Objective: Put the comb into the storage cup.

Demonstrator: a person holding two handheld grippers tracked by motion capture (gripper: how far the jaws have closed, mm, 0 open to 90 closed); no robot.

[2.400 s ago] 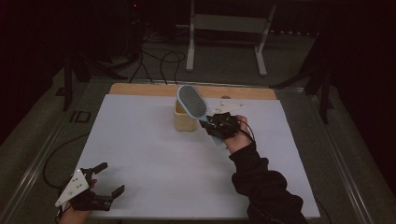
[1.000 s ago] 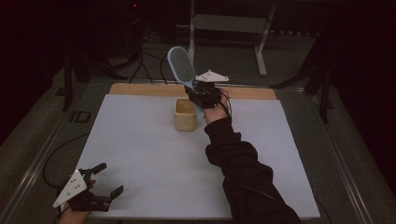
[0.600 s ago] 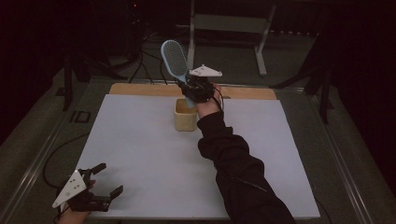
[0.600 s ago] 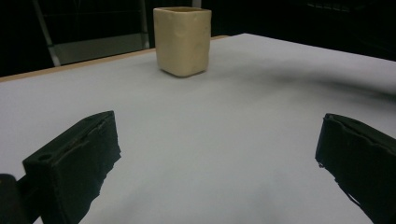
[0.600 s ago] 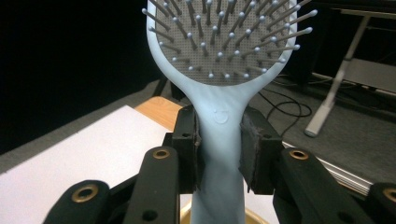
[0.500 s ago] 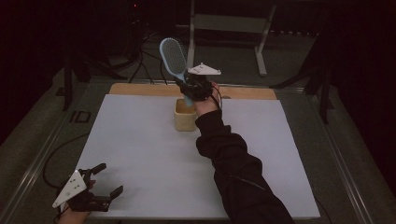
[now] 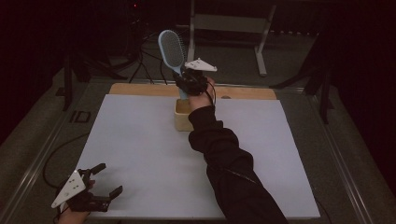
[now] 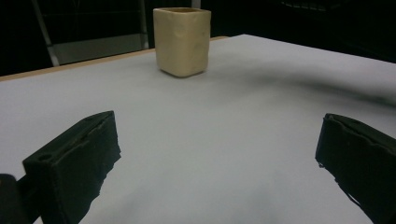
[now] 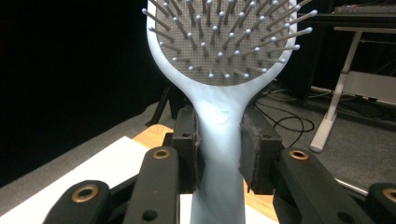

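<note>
We've got a big white sheet (image 7: 154, 154) covering the table (image 7: 140, 88), whose wooden edge peeks out at the far side. Near that far edge sits a small cream cup (image 7: 183, 115), squarish and open on top; in the left gripper view it stands upright (image 8: 182, 41) with nothing touching it.

Next down in size: the pale blue hairbrush (image 7: 172, 50). We're holding it up in the air just above and behind the cup, bristle head on top, handle pointing down toward the cup's opening. The right gripper (image 7: 190, 84) has it clamped at the neck, right where the handle widens into the head; the right gripper view shows both pads pressed flat against that narrow part (image 9: 219, 140).

Handling-wise, we'd guess it's light, stiff plastic, a bit slick, and top-heavy with that wide head, so it could swivel in the grip. The neck seems like the sensible spot; the bristles would just flex.

The left gripper (image 7: 95, 189) rests at the near left corner, jaws spread wide, nothing in them.
</note>
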